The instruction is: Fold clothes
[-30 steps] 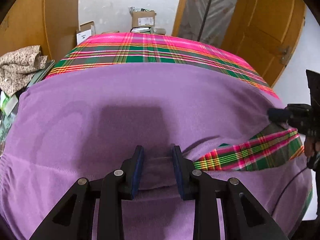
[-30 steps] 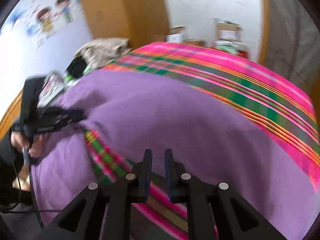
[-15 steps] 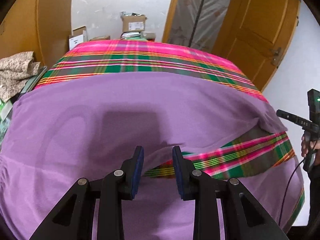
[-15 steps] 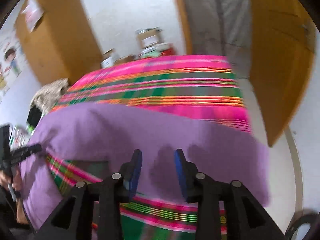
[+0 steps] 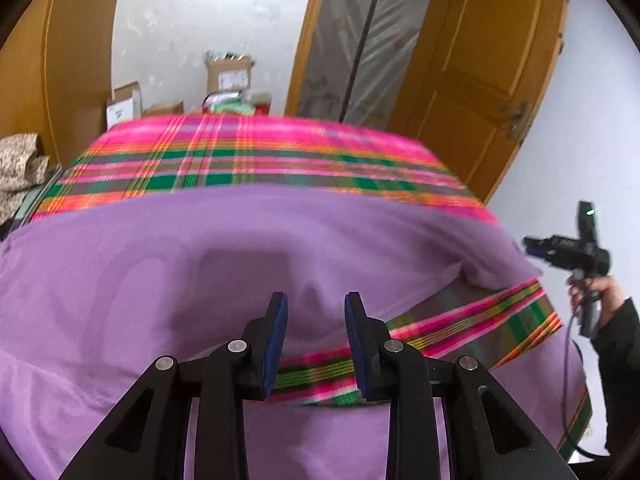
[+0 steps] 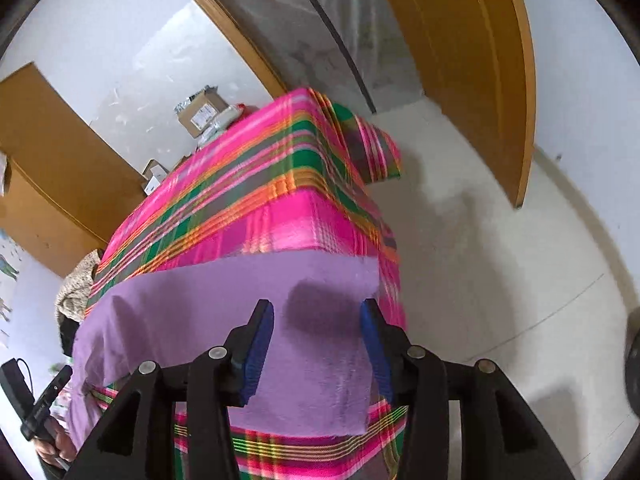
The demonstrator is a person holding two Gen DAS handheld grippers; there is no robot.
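A large purple garment [image 5: 240,248] lies spread over a table under a pink and green plaid cloth [image 5: 240,160]. My left gripper [image 5: 316,336] hovers over the garment's near part, jaws apart, nothing pinched. A strip of plaid [image 5: 460,320] shows between two purple layers below it. My right gripper [image 6: 318,340] hangs over the garment's right end [image 6: 320,380] near the table corner. Its jaws are opening, with nothing between the pads. The left wrist view has the right gripper [image 5: 534,246] beyond the table's right edge. The left gripper [image 6: 60,378] sits low at the left in the right wrist view.
Cardboard boxes [image 5: 230,74] stand behind the table's far end. A heap of patterned fabric [image 5: 20,164] lies at the left. Wooden doors [image 5: 480,60] and a plastic-covered doorway close the back. Pale floor [image 6: 500,260] lies right of the table.
My right gripper has swung from the garment's middle to its right end, rolled, and its jaws have widened. My left gripper has risen and drawn back; plaid now shows between its fingers.
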